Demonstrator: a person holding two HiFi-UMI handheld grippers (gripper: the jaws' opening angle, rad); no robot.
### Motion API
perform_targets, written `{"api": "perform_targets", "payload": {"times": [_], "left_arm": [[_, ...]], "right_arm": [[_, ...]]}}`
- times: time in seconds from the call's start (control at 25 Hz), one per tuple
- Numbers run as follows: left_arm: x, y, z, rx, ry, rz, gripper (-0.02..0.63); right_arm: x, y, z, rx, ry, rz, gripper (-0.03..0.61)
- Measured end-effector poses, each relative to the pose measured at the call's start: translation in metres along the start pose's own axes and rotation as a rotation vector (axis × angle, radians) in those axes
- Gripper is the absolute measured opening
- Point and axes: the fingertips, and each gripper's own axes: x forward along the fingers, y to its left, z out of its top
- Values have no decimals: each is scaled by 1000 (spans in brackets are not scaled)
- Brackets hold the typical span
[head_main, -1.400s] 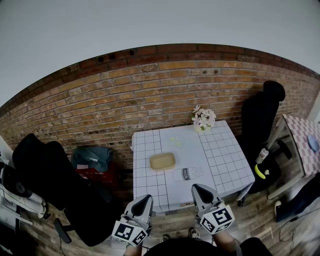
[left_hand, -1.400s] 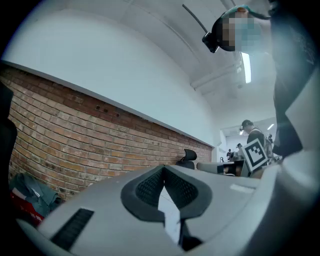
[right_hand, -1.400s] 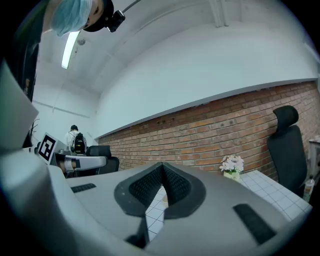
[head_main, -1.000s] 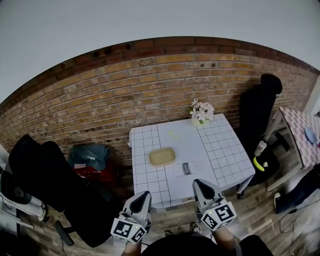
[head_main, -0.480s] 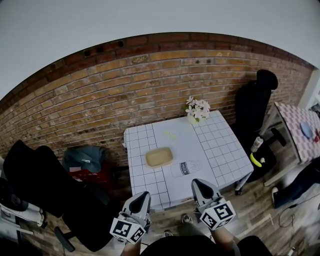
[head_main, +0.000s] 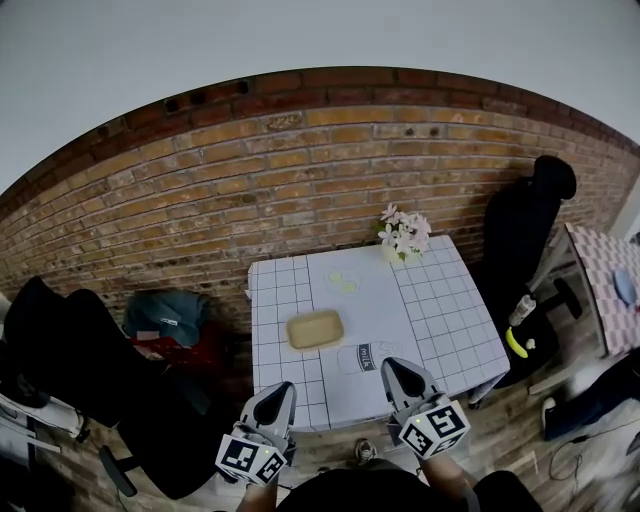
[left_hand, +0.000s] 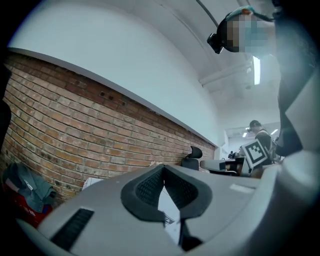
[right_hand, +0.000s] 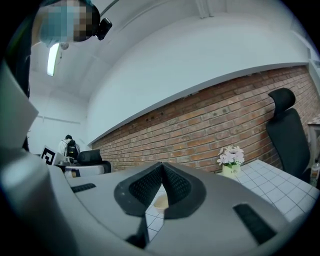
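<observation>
Dish mid-left on surface, carton just in front & to its rt. Flowers at back rt corner, wall behind. Bag on floor left of surface, chair right.

**A:** What stands behind the white table with the grid-lined top?

**B:** A red-brown brick wall, with a plain white wall above it. A small pot of white and pink flowers sits at the table's far right corner.

**A:** And at the sides?

**B:** A tall black office chair stands on the right, near the bricks. A second black swivel chair is on the left. Between that one and the table, a teal cloth bag lies on something red.

**A:** Further right?

**B:** A yellow banana lies just beside a white bottle. Beyond them is a pink checked tabletop. Brown wooden floorboards run underneath.
</observation>
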Motion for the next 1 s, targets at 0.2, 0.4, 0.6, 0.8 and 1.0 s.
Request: {"api": "perform_targets", "payload": {"times": [0.2,0.4,0.6,0.8,1.0], "left_arm": [[21,6,-4,10,4,80,9],[43,4,-7,31,1,138,9],[53,1,-11,34,0,184,9],[60,3,-18,34,21,203,10],[69,21,-19,40,32,206,9]], "right_arm": [[21,-24,-2,14,28,59,5],[35,-49,-3,27,56,106,5],[45,-62,-4,3,72,155,5],[51,-63,-12,-6,88,184,5],[63,-65,-14,34,83,190,5]]}}
